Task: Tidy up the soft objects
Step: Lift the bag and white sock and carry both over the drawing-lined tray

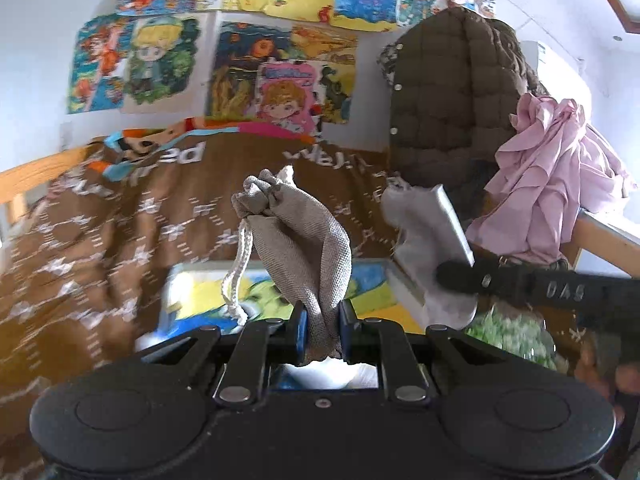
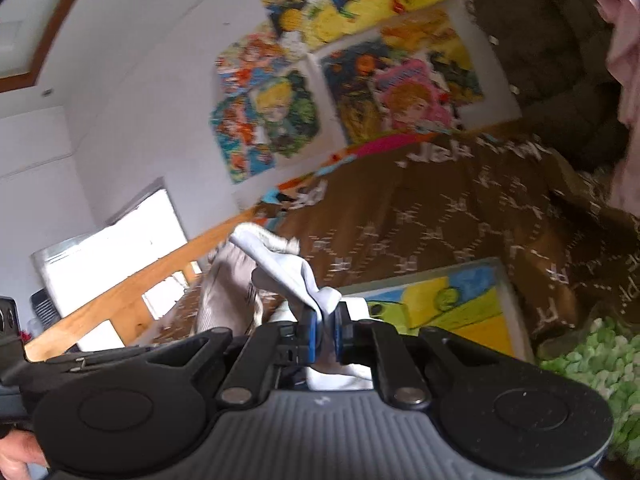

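While upright, pouch [image 1: 298,236] neck up

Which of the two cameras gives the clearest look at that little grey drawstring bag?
The left wrist view: the grey drawstring pouch stands sharp and whole there, pinched in the left gripper, its white cord dangling. The right wrist view shows only a blurred greyish bit of it beside the pale sock.

Left wrist view: looks forward along its fingers, low and close over the brown patterned bedspread [image 1: 120,240], facing the wall of colourful cartoon drawings [image 1: 240,68]. Right wrist view: same direction, rolled sideways. Shared: bedspread [image 2: 440,216], drawings [image 2: 348,92], framed yellow-blue picture [image 2: 452,304].
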Demonstrator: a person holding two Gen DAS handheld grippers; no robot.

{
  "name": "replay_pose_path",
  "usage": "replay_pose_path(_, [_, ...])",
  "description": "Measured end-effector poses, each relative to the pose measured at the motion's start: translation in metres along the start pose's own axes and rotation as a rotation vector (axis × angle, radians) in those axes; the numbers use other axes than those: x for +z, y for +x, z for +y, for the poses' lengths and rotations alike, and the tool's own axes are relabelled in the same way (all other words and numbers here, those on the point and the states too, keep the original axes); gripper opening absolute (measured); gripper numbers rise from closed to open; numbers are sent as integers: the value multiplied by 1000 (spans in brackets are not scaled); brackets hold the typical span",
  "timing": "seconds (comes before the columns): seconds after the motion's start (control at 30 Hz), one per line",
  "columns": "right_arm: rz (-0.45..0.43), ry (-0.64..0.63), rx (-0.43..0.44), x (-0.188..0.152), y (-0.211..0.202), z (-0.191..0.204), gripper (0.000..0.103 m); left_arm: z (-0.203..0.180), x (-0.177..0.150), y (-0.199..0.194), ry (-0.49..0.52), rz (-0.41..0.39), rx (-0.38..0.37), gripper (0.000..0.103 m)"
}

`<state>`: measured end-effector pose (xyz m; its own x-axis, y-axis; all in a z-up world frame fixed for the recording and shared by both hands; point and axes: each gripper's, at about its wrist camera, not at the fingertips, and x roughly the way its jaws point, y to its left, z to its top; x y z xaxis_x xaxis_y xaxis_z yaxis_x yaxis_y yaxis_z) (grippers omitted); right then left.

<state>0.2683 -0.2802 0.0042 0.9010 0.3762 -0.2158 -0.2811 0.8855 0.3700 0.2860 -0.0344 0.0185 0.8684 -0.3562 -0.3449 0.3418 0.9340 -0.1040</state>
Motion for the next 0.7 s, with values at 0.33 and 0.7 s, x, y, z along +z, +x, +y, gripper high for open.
replay_pose_path(0.33, [62,82,-136,4,31,-69,10,-24,12,104,-49,121,-73,17])
replay_pose_path(0.7, [148,190,-174,-5,48,-109,10,-36,-6,156,-91,324,-93,17])
